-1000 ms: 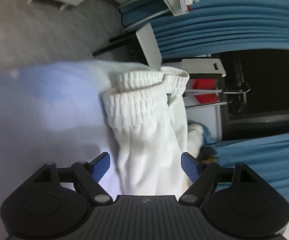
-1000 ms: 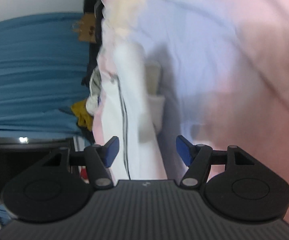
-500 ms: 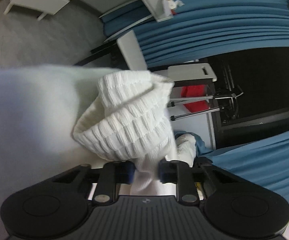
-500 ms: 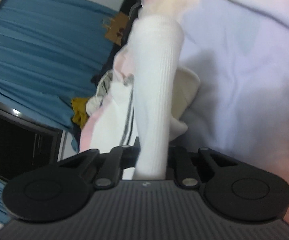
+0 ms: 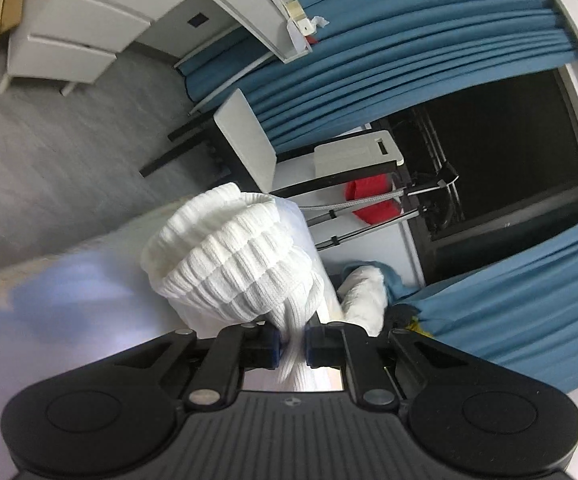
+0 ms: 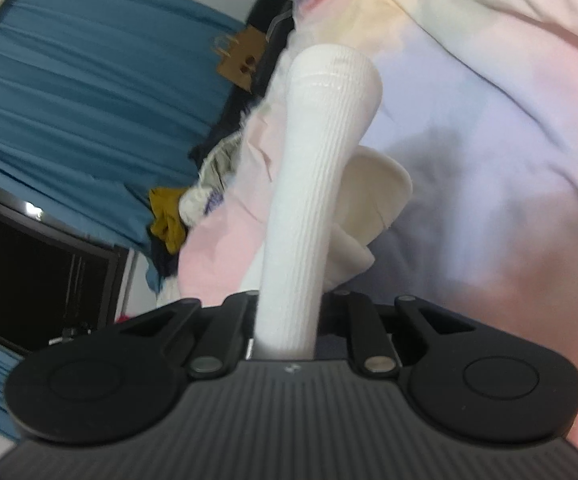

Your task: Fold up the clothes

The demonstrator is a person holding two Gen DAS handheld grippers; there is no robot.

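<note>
The left gripper [image 5: 291, 347] is clamped on a white ribbed sock [image 5: 241, 268], whose bunched cuff bulges just above the fingers over a pale bed sheet [image 5: 69, 304]. The right gripper [image 6: 287, 320] is pinched tight on the other white sock end [image 6: 321, 168], which stands up from the jaws as a long ribbed tube. Behind it lie a pinkish sheet [image 6: 509, 140] and a pile of clothes [image 6: 193, 216] against blue curtains [image 6: 69, 100].
</note>
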